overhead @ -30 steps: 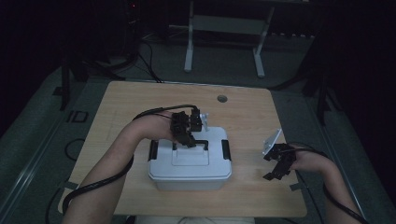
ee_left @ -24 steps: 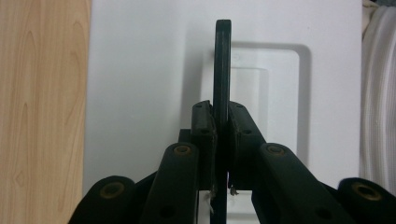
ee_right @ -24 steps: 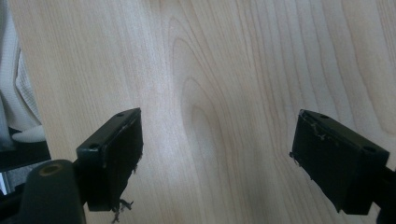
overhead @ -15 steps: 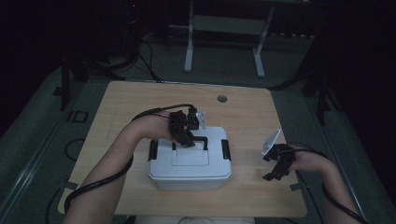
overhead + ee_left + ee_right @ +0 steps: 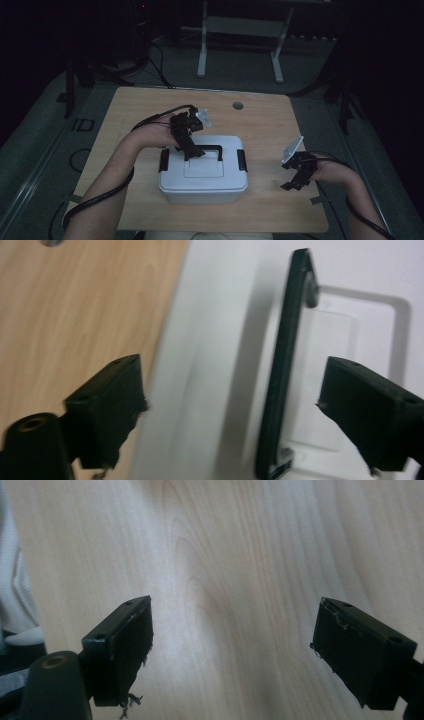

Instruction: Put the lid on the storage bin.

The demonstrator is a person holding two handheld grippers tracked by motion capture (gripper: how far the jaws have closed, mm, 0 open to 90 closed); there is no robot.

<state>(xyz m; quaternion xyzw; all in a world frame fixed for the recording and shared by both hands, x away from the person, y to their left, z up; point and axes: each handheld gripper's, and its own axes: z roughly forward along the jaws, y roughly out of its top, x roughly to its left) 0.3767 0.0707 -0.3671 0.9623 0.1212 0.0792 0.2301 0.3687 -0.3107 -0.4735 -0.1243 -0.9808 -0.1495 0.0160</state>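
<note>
Item: white plastic storage box [image 5: 204, 172] with clip-on lid, black carry handle [image 5: 209, 149] and two black side latches [image 5: 242, 160], one on each short end

Location: on the wooden table [image 5: 260, 120], near the middle and toward the person's edge; lid on, latches lying against the box sides

Handling, as judged: rigid moulded plastic, likely light unless filled; contents hidden. Smooth lid and walls look slippery for narrow pads, so the flat faces are poor holds. The handle [image 5: 285, 370] is a thin stiff bar lying almost flat in a recess of the lid; best taken at its mid-span, one pad on each long side, then swung upright. Lifting off-centre would probably tilt the box. The latches would need prising outward from their lower edge before the lid can come off

Left gripper [image 5: 192, 149]: over the lid at the handle; in the left gripper view the jaws stand wide apart, the handle bar between them nearer the right-hand jaw, no pad pressing on it. Released, holding nothing

Right gripper [image 5: 296, 181]: over bare table to the right of the box, well apart from it; in the right gripper view [image 5: 230, 645] the jaws stand wide with wood grain between them. Released, empty

Change against the frame one second back: the left jaws, then closed at the handle, have just been opening; the left hand has slid a little along the lid. Box in the same spot, handle down as before; right hand in the same place
</note>
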